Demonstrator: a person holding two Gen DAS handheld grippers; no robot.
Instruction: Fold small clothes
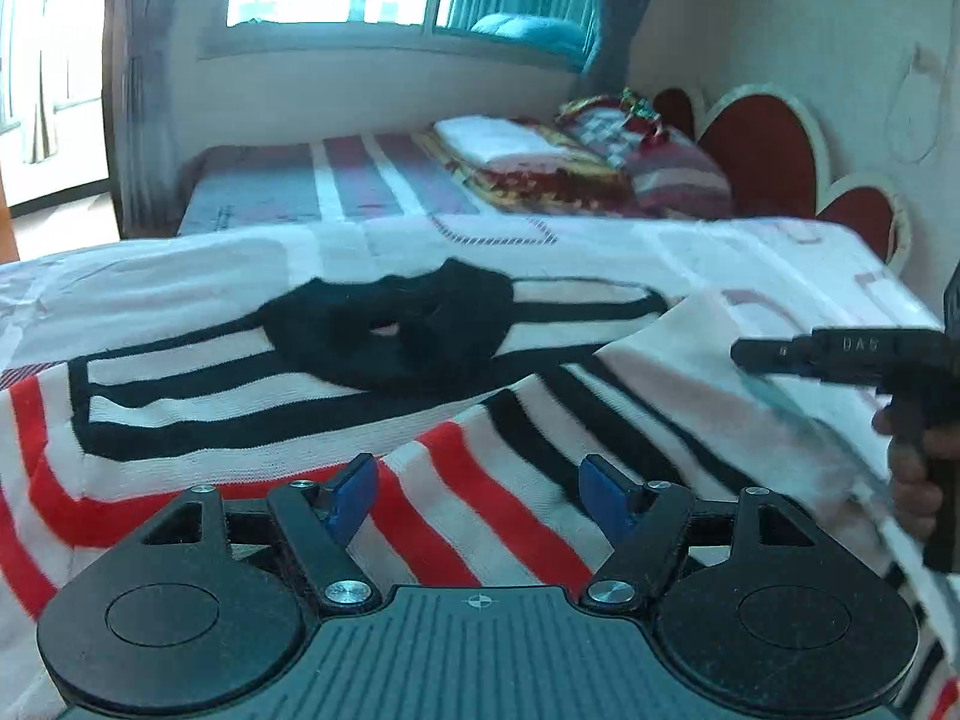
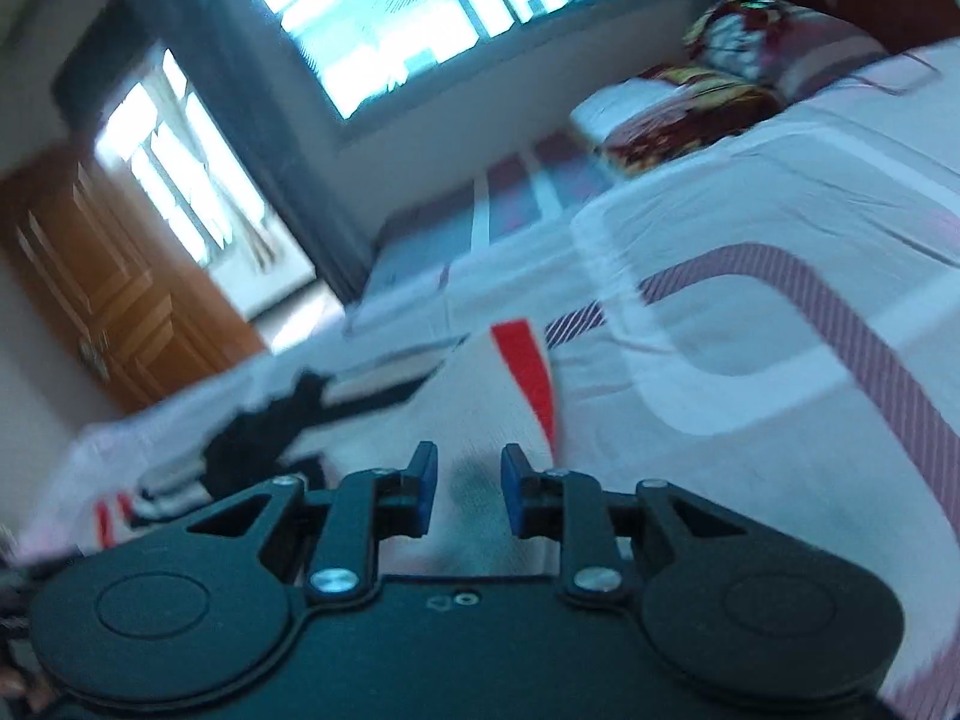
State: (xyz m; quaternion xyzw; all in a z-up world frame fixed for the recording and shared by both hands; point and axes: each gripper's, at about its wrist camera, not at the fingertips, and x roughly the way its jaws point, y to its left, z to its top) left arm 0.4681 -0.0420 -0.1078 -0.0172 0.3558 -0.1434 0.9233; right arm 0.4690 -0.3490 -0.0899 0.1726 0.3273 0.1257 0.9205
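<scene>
Left wrist view: the left gripper [image 1: 477, 495] hovers low over a striped sweater [image 1: 252, 396] spread on the bed [image 1: 180, 264], its blue pads wide apart and holding nothing. The black collar [image 1: 390, 330] lies ahead, flat, while the sweater's right part [image 1: 690, 360] is lifted and turned over toward the middle. At the right edge the right gripper [image 1: 741, 354] reaches in, the person's hand [image 1: 912, 480] on its handle; whether it pinches cloth there cannot be told from this side. Right wrist view: badly blurred and tilted, it shows the pads [image 2: 423, 492] standing apart with pale cloth [image 2: 474, 516] lying between and under them — no firm pinch is visible, so the gripper looks parted. The collar shows dark at the left. By the look of it the side fold is in hand — one flank being brought across. Next would be laying that flank flat, then the left gripper closing on the near red-striped edge for the matching fold.
</scene>
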